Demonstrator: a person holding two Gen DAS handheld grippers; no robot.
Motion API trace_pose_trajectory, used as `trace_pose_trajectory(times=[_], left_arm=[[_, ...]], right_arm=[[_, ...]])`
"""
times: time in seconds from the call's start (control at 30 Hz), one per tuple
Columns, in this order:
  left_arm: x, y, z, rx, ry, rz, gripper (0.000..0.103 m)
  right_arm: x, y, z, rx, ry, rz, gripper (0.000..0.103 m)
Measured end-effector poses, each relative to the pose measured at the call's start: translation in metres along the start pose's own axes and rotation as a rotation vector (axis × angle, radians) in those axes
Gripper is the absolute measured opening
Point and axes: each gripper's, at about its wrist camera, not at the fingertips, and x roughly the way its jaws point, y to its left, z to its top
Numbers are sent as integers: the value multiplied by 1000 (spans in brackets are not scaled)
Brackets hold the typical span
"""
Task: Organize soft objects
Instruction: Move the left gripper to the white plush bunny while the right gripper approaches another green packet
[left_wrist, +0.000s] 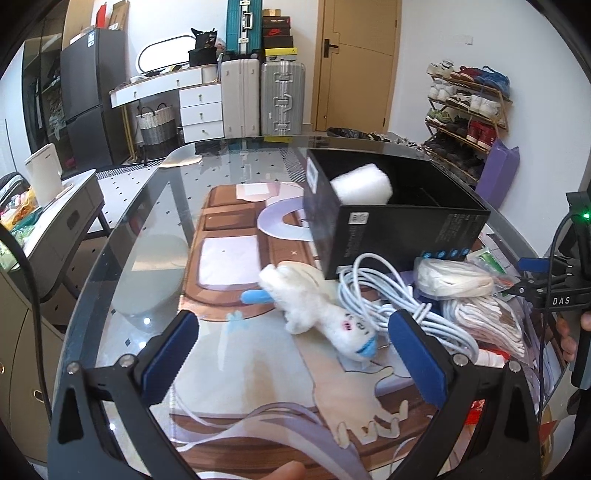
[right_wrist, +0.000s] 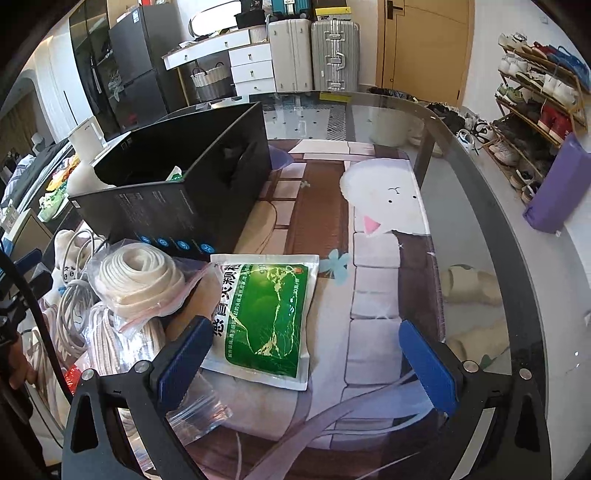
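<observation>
A foam roll (left_wrist: 361, 183) is held in the box (left_wrist: 388, 229); before the box, a plush toy (left_wrist: 314, 310), cable (left_wrist: 388, 295) and pouch (right_wrist: 266, 317) are laid.

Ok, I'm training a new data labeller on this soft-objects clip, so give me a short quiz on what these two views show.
1. True or false: the left gripper is shut on the plush toy.
2. Multiple choice: what already sits inside the black box? A) a white foam roll B) a shoe C) a kettle
3. Fill in: the green pouch lies flat on the ____ in front of the right gripper.

Key
1. False: both grippers are open and hold nothing.
2. A, the white foam roll.
3. Printed mat.
</observation>
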Motion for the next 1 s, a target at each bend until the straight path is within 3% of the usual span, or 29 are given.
trace_pose_trajectory(times=[0.4,1.0], left_arm=[[10,25,5,-73,31,50,103],[32,18,16,-52,105,68,103]], right_arm=[[4,1,2,-10,13,-8,102],[8,2,2,-15,14,1,102]])
